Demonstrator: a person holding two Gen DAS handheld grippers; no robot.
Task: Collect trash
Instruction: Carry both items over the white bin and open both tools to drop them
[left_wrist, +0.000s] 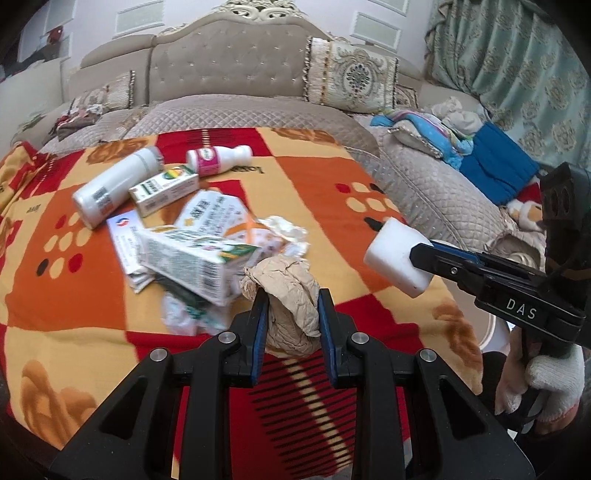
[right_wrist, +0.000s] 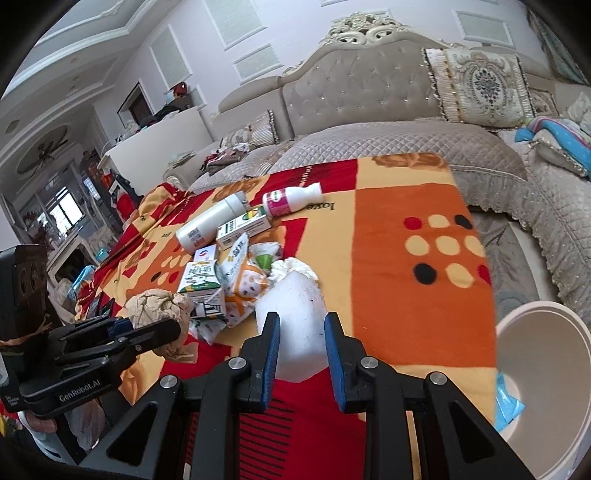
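Behind the patterned blanket stands a tufted sofa, and on the blanket lies a heap of cartons, bottles and wrappers yet to be collected. Lifted off that heap, the left gripper has its jaws pinching a crumpled brown paper ball, while the right gripper has its jaws clamped on a white foam block, apparently for dropping. Right of the heap, past the blanket's edge, waits a white bin, which looks empty.

Both grippers were black plastic with blue pads lining the jaws and round silver screws at the linkage pivots. The right gripper bore white "DAS" lettering on its side; the left gripper read "GenRobot.AI". A white knitted glove covered the right hand on the handle.
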